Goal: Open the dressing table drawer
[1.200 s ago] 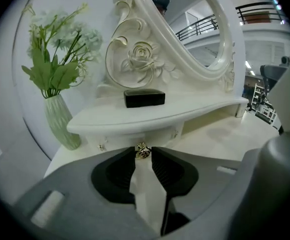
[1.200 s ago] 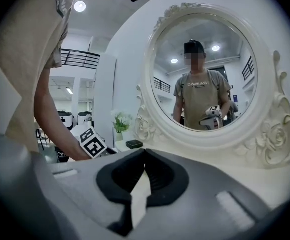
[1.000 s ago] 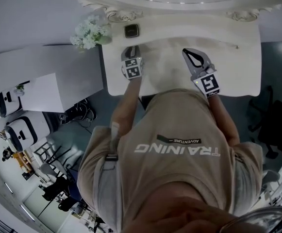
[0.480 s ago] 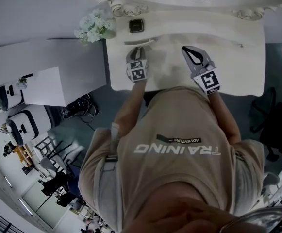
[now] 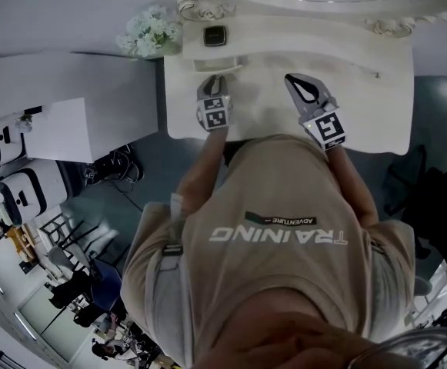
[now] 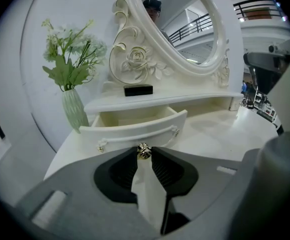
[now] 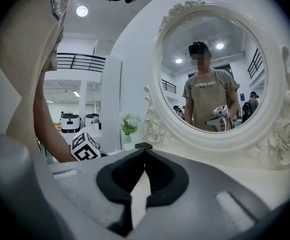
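The white dressing table has a small drawer under its mirror shelf, standing pulled out. In the left gripper view the drawer front is curved and the inside shows as bare. My left gripper is shut on the drawer's small gold knob; the head view has the left gripper just in front of the drawer. My right gripper hovers over the tabletop to the right, and in its own view the right gripper is shut with nothing in it.
A green vase of white flowers stands at the table's left back corner, beside the drawer. A small black box sits on the shelf above the drawer. The oval mirror rises behind. White cabinets stand left of the table.
The left gripper has drawn back toward the person with the knob, and the drawer has slid out from under the shelf. The right gripper has barely moved.
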Demonstrator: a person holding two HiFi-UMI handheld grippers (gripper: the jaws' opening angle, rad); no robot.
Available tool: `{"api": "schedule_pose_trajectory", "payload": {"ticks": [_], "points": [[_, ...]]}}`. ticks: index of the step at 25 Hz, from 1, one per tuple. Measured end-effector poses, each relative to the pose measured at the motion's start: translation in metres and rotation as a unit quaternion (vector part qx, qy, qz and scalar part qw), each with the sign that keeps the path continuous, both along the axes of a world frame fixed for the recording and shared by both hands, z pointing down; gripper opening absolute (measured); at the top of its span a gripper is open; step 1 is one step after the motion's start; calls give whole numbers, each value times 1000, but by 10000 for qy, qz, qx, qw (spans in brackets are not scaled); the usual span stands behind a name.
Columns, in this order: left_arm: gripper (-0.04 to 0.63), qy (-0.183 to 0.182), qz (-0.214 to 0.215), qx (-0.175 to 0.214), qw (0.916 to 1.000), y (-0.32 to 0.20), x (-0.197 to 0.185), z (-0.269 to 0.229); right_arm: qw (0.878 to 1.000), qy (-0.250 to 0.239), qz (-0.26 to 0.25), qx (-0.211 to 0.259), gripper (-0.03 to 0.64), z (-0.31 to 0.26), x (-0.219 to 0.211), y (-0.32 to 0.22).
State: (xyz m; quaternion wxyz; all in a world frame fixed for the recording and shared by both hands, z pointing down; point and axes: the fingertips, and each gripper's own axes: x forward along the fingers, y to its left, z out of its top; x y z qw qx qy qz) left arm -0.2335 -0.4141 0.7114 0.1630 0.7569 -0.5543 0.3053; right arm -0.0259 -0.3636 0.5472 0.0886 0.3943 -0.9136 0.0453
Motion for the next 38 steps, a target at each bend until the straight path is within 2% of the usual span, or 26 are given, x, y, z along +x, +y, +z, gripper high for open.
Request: {"api": "schedule_pose_trajectory", "payload": {"ticks": [11, 15, 17, 18, 21, 22, 26, 30, 35, 38], "points": [[103, 144, 22, -61, 9999, 19, -7, 0, 9997, -103, -165, -175, 3, 12, -20, 14], [103, 323, -73, -90, 9994, 41, -21, -6, 9993, -125, -220, -260, 3, 18, -33, 23], [101, 450, 31, -32, 9990, 51, -23, -13, 9991, -140, -243, -313, 3, 19, -41, 25], [98, 511, 115, 55, 9986, 54, -22, -20, 9990, -146, -241, -340, 3, 18, -44, 25], [14, 618, 399, 394, 9965, 60, -17, -59, 9990, -149, -215, -369, 3, 10, -52, 25], [8, 661, 494, 512, 9953, 61, -16, -73, 9990, -152, -209, -363, 3, 6, -55, 25], [8, 831, 790, 957, 9888, 59, -15, -135, 9993, -93, -203, -296, 3, -11, -60, 21], [8, 1060, 1093, 1286, 9799, 46, -11, -174, 9998, 41, -163, -110, 3, -27, -61, 2], [8, 1195, 1245, 1432, 9745, 36, -14, -218, 9987, 362, -313, 200, 3, -58, -76, -11], [8, 1170, 1280, 1630, 9713, 28, -16, -252, 9984, 356, -256, 354, 3, -79, -78, -21]]}}
